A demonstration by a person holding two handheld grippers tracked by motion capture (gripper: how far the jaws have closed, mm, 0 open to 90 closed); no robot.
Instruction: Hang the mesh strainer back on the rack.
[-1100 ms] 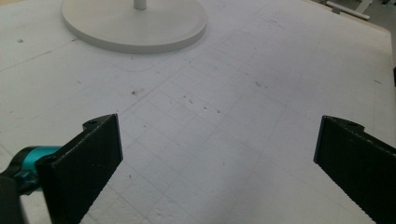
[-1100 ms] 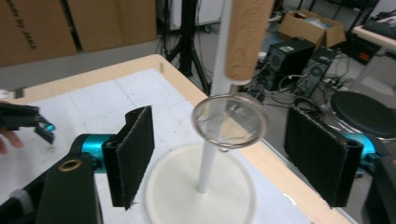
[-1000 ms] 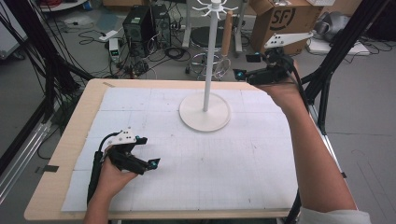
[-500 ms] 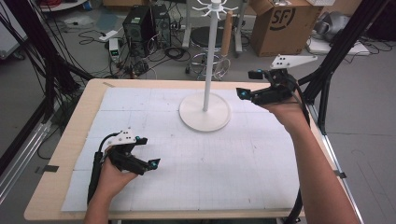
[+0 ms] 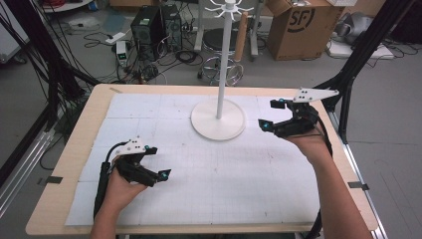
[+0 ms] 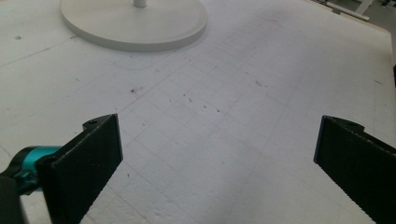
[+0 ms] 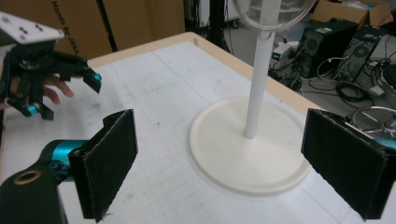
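The white stand (image 5: pixel 218 118) sits on the table (image 5: pixel 74 149) near the far edge, just beside the right gripper (image 5: pixel 272 115); its thin pole points straight up from a round flat foot. The right gripper's jaws have just been opening and stand wide with nothing between them; it looks like it is getting ready to grab the pole, so next it must slide in around it and squeeze. The left gripper (image 5: pixel 158 175) rests well apart, open and empty too.

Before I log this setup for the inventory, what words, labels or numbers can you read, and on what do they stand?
"SF": printed inside a ring on the side of the cardboard box on the floor behind the table.
"Handle by JAKA": dark print running down another cardboard box in the right gripper view; small, so the reading is uncertain.
No other text can be read.
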